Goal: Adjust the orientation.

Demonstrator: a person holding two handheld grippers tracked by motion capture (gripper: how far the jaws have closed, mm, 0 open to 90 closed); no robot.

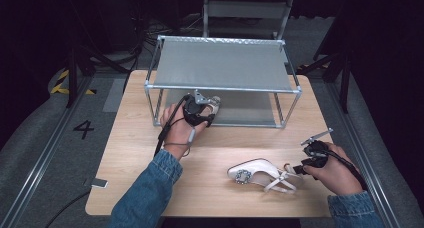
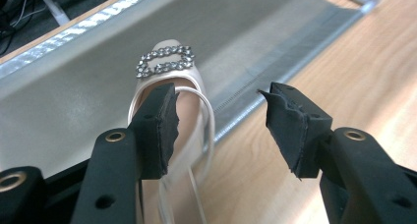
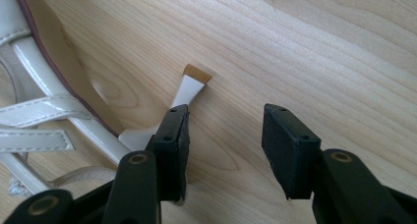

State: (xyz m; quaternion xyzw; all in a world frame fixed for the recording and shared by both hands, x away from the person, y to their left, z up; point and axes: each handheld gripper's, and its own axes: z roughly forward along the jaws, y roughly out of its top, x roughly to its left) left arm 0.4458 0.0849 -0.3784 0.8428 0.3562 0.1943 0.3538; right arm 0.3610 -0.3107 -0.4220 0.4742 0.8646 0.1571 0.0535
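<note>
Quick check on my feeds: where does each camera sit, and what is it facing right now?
High view: above the person's side, facing forward and down on the table and rack; forearms and both grippers show.
Left gripper view: rides the left gripper, open, facing the shoe on the rack shelf.
Right gripper view: rides the right gripper, open beside the second shoe's heel.
High and right views share the second shoe.

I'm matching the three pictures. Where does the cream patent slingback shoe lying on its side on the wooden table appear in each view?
High view: the cream patent slingback shoe lies lower right of centre, on the light wooden tabletop.
Left gripper view: the buckled shoe here is its partner, on the grey shelf.
Right gripper view: its straps and thin heel sit at the left edge.
Shared landmark: the tabletop's pale wood grain.
</note>
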